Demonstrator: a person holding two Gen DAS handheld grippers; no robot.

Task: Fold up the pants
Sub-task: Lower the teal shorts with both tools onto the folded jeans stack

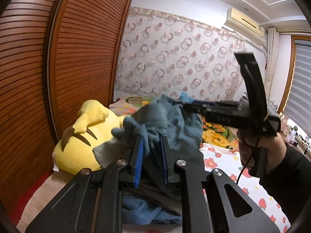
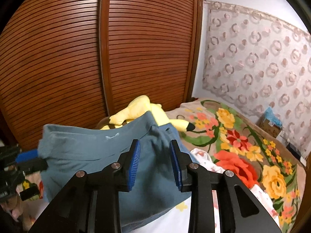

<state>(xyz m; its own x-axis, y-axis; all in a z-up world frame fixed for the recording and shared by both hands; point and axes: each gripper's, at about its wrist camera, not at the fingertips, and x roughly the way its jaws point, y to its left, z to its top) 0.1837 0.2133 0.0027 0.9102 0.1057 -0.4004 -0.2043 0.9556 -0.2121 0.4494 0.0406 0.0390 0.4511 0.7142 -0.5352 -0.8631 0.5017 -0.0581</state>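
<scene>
The blue-grey pants (image 1: 171, 120) are lifted off the bed in a bunch. In the left wrist view my left gripper (image 1: 152, 138) is shut on a wad of their cloth, squeezed between the blue pads. The right gripper (image 1: 177, 102), held in a hand (image 1: 252, 143), points in from the right at the top of the bunch. In the right wrist view the pants (image 2: 87, 149) hang spread with the waistband on top. My right gripper (image 2: 155, 142) stands open, the cloth beyond its pads and not pinched. The left gripper (image 2: 38, 158) holds the left corner.
A yellow plush toy (image 1: 85, 136) lies behind the pants against the slatted wooden wardrobe (image 1: 77, 58). The bed has a white flowered sheet (image 1: 223, 165) and a bright floral blanket (image 2: 243, 145). A cardboard box (image 2: 270, 124) sits by the patterned wall.
</scene>
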